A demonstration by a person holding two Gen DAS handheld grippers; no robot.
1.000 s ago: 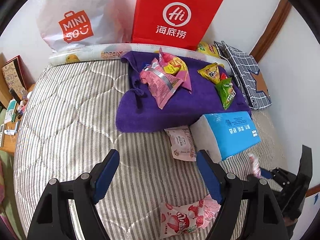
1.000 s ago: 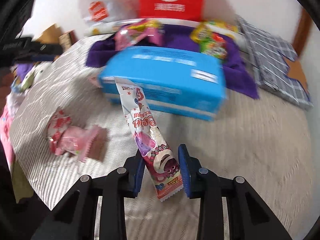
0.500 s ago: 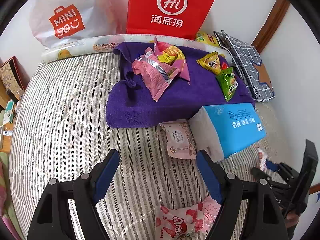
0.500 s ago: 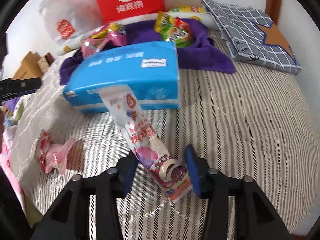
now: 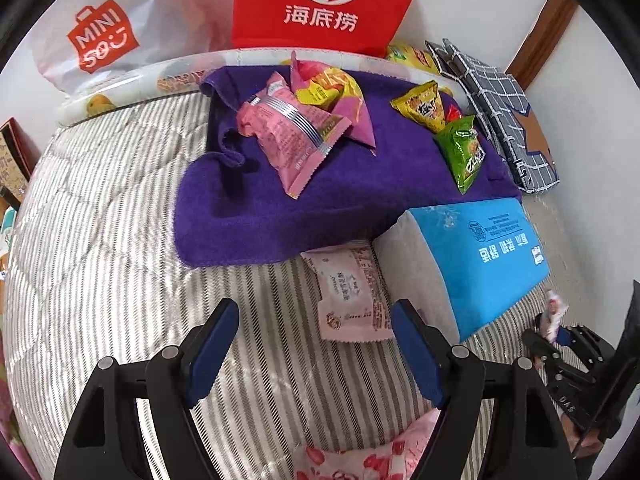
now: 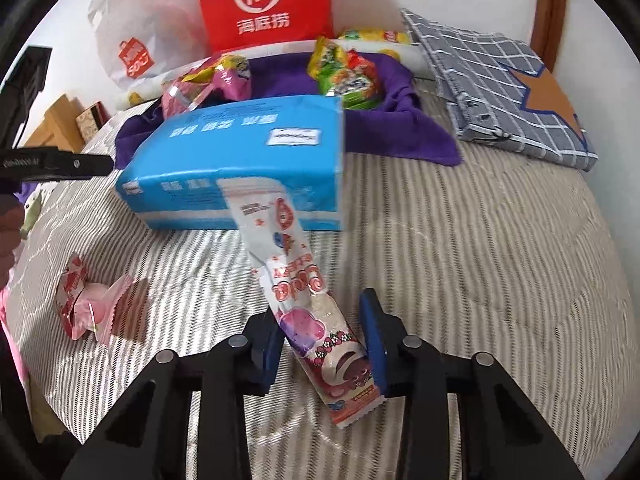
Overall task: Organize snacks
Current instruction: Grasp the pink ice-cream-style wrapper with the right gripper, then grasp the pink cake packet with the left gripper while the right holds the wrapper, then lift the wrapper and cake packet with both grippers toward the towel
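Note:
My right gripper (image 6: 322, 338) is shut on a long white and pink snack stick pack (image 6: 296, 276) and holds it above the striped mattress (image 6: 480, 264). My left gripper (image 5: 316, 344) is open and empty, above a pale pink snack packet (image 5: 348, 296). A purple towel (image 5: 256, 200) carries pink (image 5: 288, 132), yellow (image 5: 420, 106) and green (image 5: 462, 152) snack bags. A blue tissue pack (image 5: 476, 264) lies beside it and also shows in the right wrist view (image 6: 240, 164). A red and pink candy bag (image 6: 88, 300) lies on the mattress at left.
A red paper bag (image 5: 328, 0) and a white Miniso bag (image 5: 104, 36) stand against the wall. A grey checked pouch (image 6: 500, 88) lies at the right. Boxes (image 6: 76, 120) sit beside the bed at the left.
My right gripper has swung right and forward with the snack stick pack. My left gripper has moved forward, so the pale pink packet now lies close between its fingers.

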